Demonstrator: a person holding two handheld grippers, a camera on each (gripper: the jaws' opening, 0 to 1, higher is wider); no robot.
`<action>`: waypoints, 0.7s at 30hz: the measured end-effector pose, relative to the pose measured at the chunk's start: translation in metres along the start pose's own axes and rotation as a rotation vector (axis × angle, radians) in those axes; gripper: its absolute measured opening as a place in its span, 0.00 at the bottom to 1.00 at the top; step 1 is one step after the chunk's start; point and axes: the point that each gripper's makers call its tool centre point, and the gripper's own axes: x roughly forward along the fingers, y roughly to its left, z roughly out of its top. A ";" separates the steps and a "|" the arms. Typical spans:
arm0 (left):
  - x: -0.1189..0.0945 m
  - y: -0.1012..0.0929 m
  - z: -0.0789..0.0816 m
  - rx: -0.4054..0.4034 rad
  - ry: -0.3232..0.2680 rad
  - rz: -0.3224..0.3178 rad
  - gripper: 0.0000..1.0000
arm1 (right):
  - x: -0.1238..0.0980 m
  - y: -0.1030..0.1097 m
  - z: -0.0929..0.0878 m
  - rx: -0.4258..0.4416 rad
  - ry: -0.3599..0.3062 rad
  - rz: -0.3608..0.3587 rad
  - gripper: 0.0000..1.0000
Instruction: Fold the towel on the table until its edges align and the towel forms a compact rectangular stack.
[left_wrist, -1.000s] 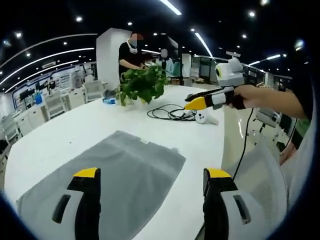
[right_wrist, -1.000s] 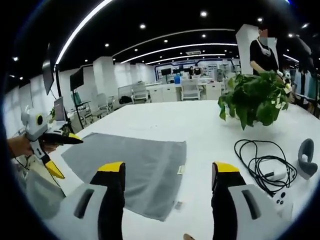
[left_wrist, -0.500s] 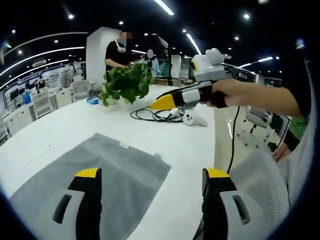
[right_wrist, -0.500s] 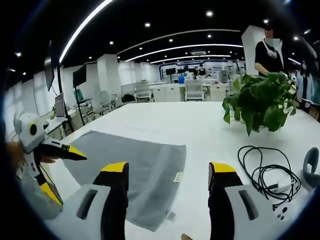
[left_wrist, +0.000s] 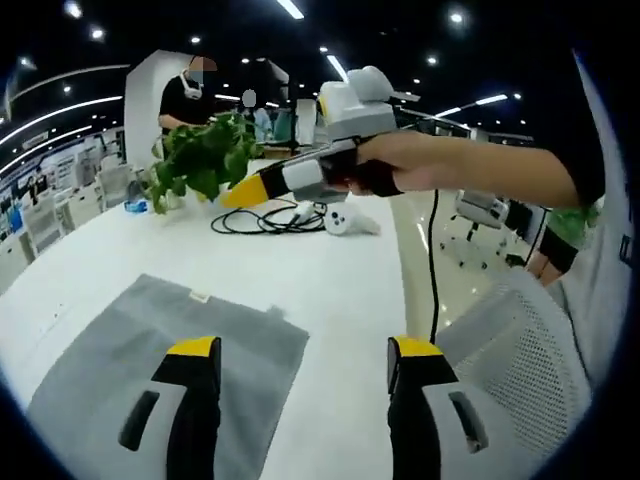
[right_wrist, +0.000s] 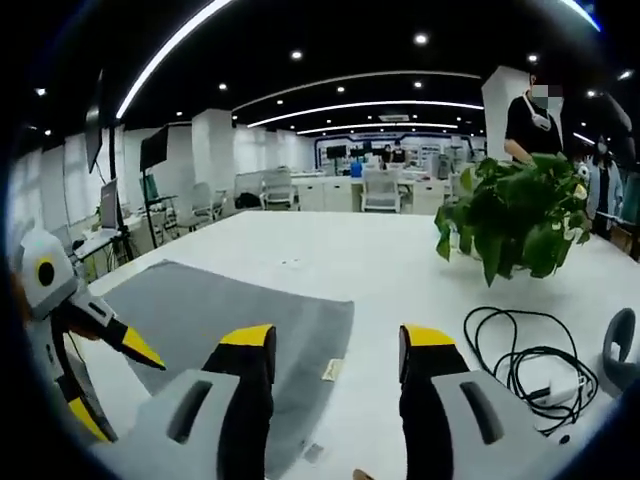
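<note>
Towel (left_wrist: 150, 370) lies flat and unfolded on the white table (left_wrist: 330, 290). The left gripper (left_wrist: 302, 352) and right gripper (right_wrist: 335, 340) both hover over its near edge, jaws apart, holding nothing, probably lining up on corners for the first fold. Versus a second ago, both sit lower and nearer the towel, gaps slightly narrower. Plant (right_wrist: 520, 215) and cable (right_wrist: 520, 360) sit well apart.

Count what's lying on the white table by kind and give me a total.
Grey towel: 1
Potted plant: 1
Coiled black cable: 1
White handheld controller: 1
Total: 4
</note>
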 end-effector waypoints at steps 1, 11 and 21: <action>0.004 0.000 -0.002 -0.003 0.005 -0.009 0.66 | 0.002 0.000 -0.001 0.006 0.004 -0.001 0.49; 0.033 -0.002 -0.013 -0.003 0.030 -0.043 0.53 | 0.026 0.003 -0.016 0.001 0.052 0.031 0.46; 0.061 -0.001 -0.011 0.004 0.006 -0.075 0.33 | 0.045 0.001 -0.021 0.009 0.070 0.046 0.45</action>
